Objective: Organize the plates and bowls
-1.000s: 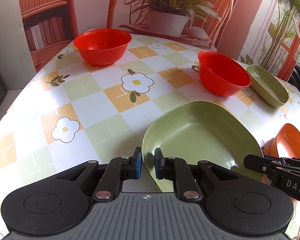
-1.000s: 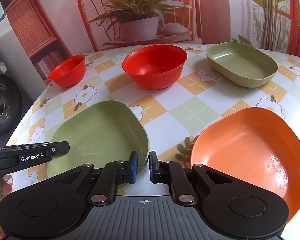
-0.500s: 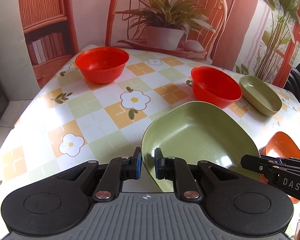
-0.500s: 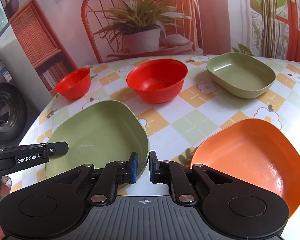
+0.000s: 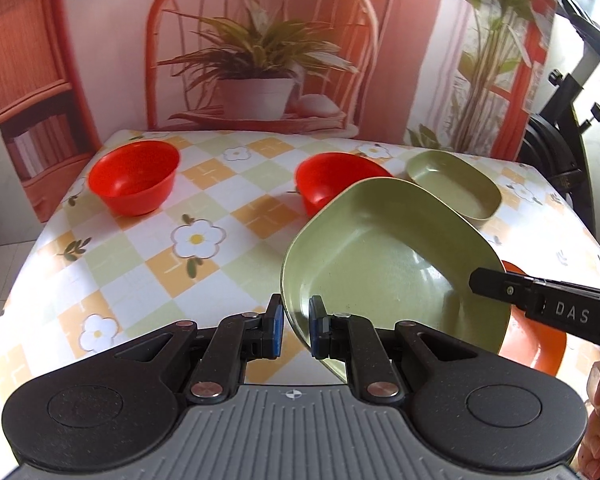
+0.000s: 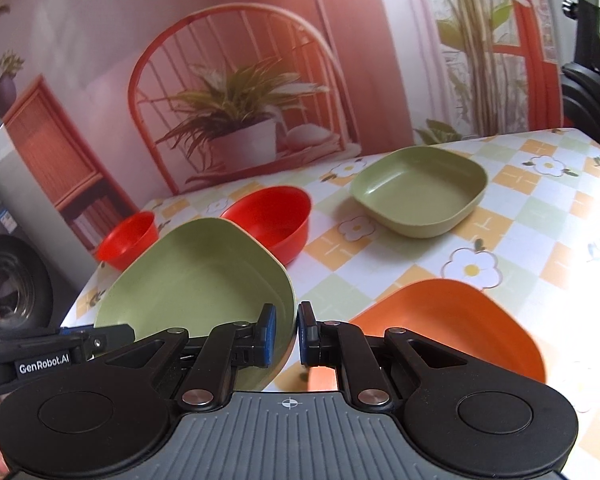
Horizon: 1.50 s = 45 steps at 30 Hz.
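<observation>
A large green plate (image 5: pixel 392 264) (image 6: pixel 192 280) hangs tilted above the flowered table, held by both rims. My left gripper (image 5: pixel 294 330) is shut on its near left rim. On the opposite rim my right gripper (image 6: pixel 286 334) is shut as well. An orange plate (image 6: pixel 440 320) (image 5: pixel 536 344) lies on the table under and beside the green plate's right side. Two red bowls (image 5: pixel 134 176) (image 5: pixel 332 180) and a deeper green dish (image 5: pixel 456 188) (image 6: pixel 420 196) stand further back.
The table (image 5: pixel 148 280) has a checked cloth with flowers; its left edge drops to a tiled floor. A printed backdrop with a chair and plant stands behind. A black stand (image 5: pixel 568 128) is at the far right, a washing machine (image 6: pixel 4 280) at the far left.
Both grippers have risen with the green plate, which has come off the table and now covers part of the middle red bowl. The bowls, dish and orange plate have stayed put.
</observation>
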Each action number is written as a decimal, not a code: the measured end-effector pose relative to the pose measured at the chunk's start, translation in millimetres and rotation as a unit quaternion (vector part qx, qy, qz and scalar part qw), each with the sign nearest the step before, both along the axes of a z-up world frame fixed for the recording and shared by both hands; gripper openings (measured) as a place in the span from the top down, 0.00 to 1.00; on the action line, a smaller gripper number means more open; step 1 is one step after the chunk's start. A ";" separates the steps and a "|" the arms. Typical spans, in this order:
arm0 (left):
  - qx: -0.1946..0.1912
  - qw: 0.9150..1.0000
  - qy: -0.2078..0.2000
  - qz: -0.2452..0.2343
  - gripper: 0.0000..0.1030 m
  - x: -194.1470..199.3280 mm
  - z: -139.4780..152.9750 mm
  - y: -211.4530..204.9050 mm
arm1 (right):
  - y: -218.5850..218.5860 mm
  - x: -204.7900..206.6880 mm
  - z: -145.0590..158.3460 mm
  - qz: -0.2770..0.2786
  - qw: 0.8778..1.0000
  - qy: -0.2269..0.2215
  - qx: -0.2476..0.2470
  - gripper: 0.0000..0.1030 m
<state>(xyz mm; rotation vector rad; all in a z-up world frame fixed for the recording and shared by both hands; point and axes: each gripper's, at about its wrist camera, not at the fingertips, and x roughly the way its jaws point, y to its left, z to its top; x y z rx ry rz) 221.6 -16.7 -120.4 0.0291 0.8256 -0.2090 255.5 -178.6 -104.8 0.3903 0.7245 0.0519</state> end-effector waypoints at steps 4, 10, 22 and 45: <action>-0.004 1.000 0.007 -0.024 0.86 3.5 0.9 -19.4 | -25.8 -8.8 2.2 -0.025 1.000 -0.008 0.008 0.89; 0.002 0.998 0.008 -0.060 0.86 6.7 0.8 -55.8 | -60.8 -26.0 0.6 -0.064 0.998 -0.011 0.012 0.89; 0.027 0.994 0.040 -0.101 0.86 4.8 -28.1 -109.4 | -102.8 -54.4 -21.3 -0.117 0.993 0.012 0.018 0.89; 0.063 0.989 0.044 -0.130 0.85 4.8 -40.8 -130.0 | -112.9 -61.9 -37.9 -0.134 0.990 0.035 0.016 0.89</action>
